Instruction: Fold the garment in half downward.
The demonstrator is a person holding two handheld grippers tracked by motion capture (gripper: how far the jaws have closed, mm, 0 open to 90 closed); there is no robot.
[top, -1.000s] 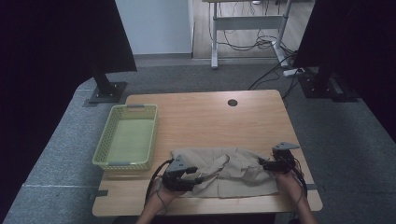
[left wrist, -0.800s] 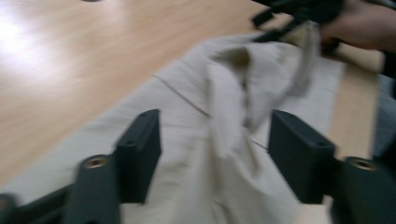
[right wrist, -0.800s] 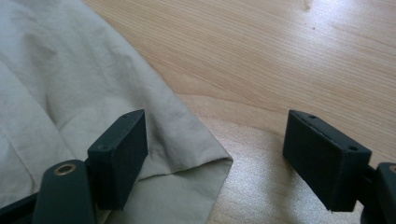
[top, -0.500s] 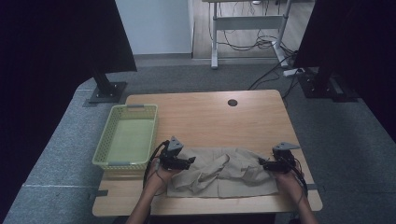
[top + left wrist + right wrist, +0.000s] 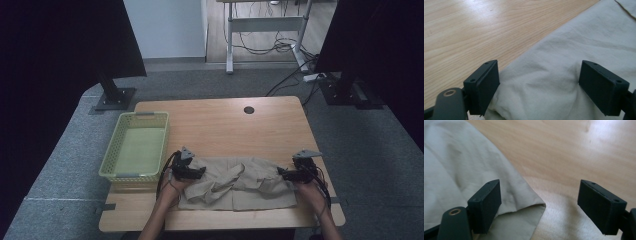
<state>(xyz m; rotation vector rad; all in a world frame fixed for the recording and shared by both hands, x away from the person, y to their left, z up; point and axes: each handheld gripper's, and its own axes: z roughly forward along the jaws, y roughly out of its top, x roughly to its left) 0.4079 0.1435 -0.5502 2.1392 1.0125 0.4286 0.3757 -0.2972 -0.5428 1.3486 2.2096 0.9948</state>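
Note:
A crumpled beige cloth (image 5: 240, 182) lies spread across the front of the wooden table (image 5: 225, 120). My left gripper (image 5: 200, 172) rests at the cloth's far left corner and points right. Its jaws have just been opening; in the left gripper view a soft hump of cloth (image 5: 574, 37) lies between them, and the left gripper (image 5: 540, 65) does not pinch it. My right gripper (image 5: 281, 173) sits at the cloth's right end and points left. In the right gripper view the right gripper (image 5: 540, 183) stands wide, with a folded cloth corner (image 5: 461, 157) by its left jaw.
A yellow-green plastic basket (image 5: 135, 150) with nothing in it stands on the table's left side, just left of my left gripper. A round cable hole (image 5: 249, 110) marks the table's far middle. Bare wood (image 5: 474, 30) stretches beyond the cloth. Dark stands and floor cables lie around the table.
My left gripper moved away from the table's front edge up to the cloth's far left corner, and that side of the cloth now lies spread out. The right gripper stayed put.

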